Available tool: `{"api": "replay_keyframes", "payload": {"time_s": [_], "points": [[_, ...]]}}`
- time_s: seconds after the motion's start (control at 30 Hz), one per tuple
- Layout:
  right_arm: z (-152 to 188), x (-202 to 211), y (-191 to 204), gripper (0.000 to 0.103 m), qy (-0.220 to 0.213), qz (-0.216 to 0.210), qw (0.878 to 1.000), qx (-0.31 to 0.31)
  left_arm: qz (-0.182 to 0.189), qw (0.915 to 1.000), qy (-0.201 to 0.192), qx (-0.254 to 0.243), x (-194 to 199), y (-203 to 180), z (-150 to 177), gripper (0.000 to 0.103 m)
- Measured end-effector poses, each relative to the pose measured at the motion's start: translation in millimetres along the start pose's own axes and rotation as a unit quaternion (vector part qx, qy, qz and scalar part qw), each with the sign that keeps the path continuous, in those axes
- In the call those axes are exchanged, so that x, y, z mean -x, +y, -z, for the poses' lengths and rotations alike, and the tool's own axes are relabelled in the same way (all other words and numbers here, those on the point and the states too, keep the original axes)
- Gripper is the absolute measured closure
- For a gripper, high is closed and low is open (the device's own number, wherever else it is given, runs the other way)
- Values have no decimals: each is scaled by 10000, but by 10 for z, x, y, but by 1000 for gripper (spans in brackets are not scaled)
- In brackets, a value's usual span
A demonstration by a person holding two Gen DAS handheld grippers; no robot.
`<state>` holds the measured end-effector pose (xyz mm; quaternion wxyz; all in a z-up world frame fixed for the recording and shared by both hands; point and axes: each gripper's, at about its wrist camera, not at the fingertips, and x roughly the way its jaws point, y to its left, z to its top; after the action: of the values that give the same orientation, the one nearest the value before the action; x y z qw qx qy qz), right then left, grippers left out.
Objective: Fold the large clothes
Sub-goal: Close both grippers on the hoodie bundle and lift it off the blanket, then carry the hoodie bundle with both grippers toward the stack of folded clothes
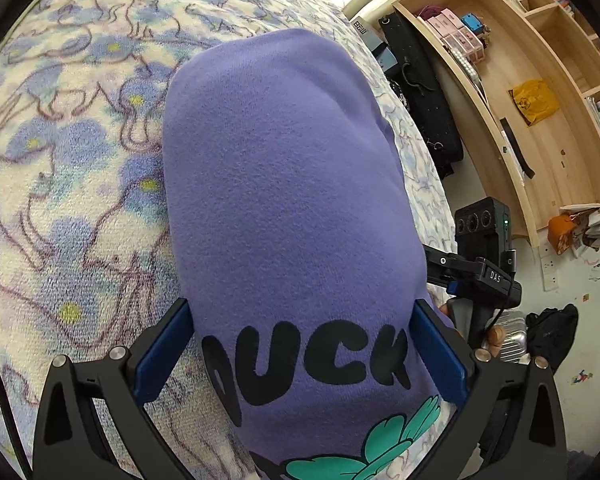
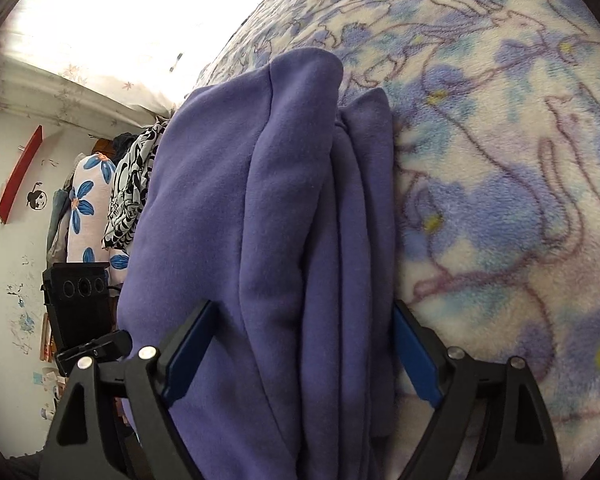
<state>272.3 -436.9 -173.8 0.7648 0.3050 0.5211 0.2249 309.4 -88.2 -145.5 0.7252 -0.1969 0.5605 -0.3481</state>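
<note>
Item: purple sweatshirt [image 1: 284, 184], folded into a thick bundle and laid on a bed covered by a floral fleece blanket [image 1: 72, 184]. Black lettering and a teal graphic are printed on the upper face, seen at 6 o'clock in the left wrist view.

Left claw [image 1: 302, 356]: blue pads [image 1: 162, 356] are set against both sides of the bundle, which is pinched between them.

Right claw [image 2: 302, 354]: the stacked fold layers of the sweatshirt [image 2: 260, 240] are gripped edge-on between its two pads [image 2: 190, 350]; the blanket [image 2: 500, 180] is shown at 3 o'clock.

Right claw body [image 1: 484, 264] is visible at 3 o'clock in the left view, just beside the bundle.

Surroundings: wooden shelving [image 1: 540, 92] at 2 o'clock; hanging patterned garments [image 2: 100, 200] at 9 o'clock in the right view.
</note>
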Motion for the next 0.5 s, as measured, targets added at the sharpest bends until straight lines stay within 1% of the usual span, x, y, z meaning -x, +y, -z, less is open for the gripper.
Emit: {"api": "replay_keyframes", "payload": {"time_s": [0.13,0.27,0.4,0.5], "points": [[-1,-33,22,13,67,-105,9999,27,213,9995,155,168,13,107,18,0],[-18,-73,41,12,117,-133,9998,30,339,9990,152,254,-7,180,41,0],[-26,-55,78,11,105,-361,9993,73,260,9994,117,188,-47,144,49,0],[-40,-44,145,10,114,-462,9986,227,129,9996,92,245,-108,118,41,0]]}}
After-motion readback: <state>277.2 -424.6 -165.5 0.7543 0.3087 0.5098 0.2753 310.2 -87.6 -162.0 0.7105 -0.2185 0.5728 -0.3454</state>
